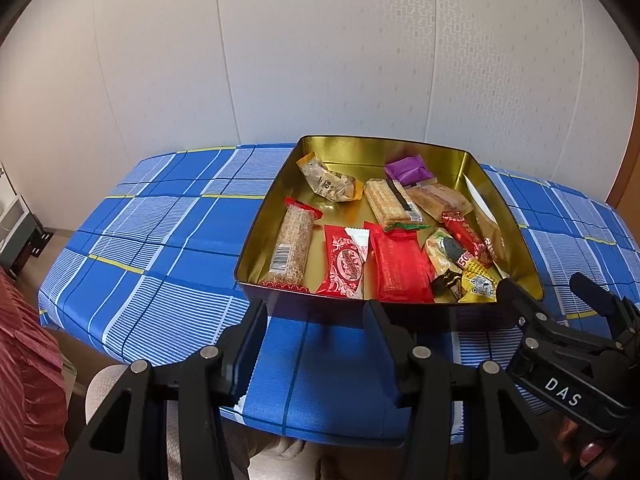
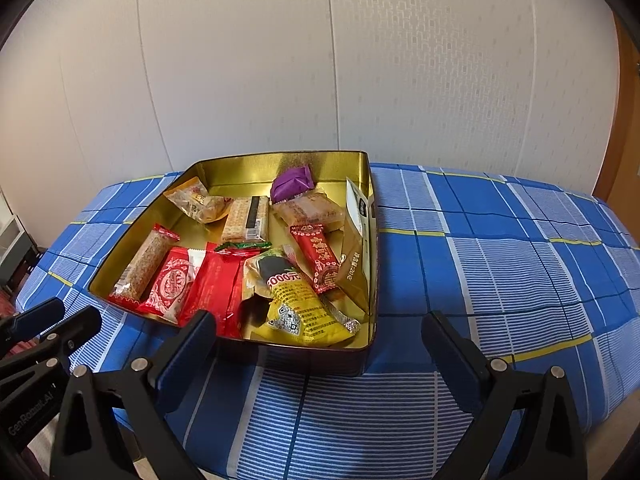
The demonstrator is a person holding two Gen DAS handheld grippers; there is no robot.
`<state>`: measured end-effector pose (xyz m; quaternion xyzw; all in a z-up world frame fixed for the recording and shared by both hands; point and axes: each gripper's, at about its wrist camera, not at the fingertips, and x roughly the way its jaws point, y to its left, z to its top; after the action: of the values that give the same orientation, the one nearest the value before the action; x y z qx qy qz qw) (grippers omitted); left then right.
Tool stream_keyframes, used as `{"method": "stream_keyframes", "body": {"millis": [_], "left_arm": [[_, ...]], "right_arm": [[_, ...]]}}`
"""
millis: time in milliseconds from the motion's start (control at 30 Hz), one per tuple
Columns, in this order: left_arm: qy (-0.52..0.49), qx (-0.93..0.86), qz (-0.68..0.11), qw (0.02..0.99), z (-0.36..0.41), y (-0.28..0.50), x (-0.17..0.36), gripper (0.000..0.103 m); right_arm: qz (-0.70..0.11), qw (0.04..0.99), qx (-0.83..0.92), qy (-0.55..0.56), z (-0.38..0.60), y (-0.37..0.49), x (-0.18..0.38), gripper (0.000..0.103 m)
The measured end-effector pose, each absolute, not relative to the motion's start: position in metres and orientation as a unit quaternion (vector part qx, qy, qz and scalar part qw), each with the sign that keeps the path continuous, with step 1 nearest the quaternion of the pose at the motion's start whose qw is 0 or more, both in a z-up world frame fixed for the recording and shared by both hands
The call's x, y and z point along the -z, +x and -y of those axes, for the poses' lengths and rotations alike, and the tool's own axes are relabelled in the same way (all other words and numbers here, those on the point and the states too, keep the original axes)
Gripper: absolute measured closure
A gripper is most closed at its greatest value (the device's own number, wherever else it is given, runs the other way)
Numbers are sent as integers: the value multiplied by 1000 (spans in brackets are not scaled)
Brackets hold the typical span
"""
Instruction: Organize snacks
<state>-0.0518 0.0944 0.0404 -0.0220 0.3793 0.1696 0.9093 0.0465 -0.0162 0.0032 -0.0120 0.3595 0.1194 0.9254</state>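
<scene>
A square tin [image 1: 267, 216], gold inside and dark outside, sits on the blue checked cloth and holds several wrapped snacks. Among them are a sesame bar [image 1: 290, 250], a red-and-white packet [image 1: 346, 266], a flat red packet [image 1: 400, 266], a purple packet [image 1: 408, 170] and a yellow packet [image 2: 300, 312]. My left gripper [image 1: 316, 312] hovers just in front of the tin's near wall, open with nothing between its fingers. My right gripper [image 2: 320, 332] is open wide at the tin's [image 2: 370, 240] near right corner, also empty. Each gripper shows in the other's view: right gripper [image 1: 542, 284], left gripper [image 2: 76, 312].
The blue checked tablecloth [image 2: 500, 272] spreads bare to the tin's right and left. A pale panelled wall [image 1: 320, 60] stands right behind the table. The table's front edge is close under both grippers. Red striped fabric [image 1: 24, 380] lies at the lower left.
</scene>
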Motion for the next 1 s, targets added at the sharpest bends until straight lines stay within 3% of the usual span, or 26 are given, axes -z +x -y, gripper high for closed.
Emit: {"method": "stream_keyframes", "body": {"millis": [1000], "left_arm": [[-30, -176, -386, 905, -94, -53, -40, 52]], "right_arm": [[-362, 924, -119, -11, 17, 48, -2, 0]]}}
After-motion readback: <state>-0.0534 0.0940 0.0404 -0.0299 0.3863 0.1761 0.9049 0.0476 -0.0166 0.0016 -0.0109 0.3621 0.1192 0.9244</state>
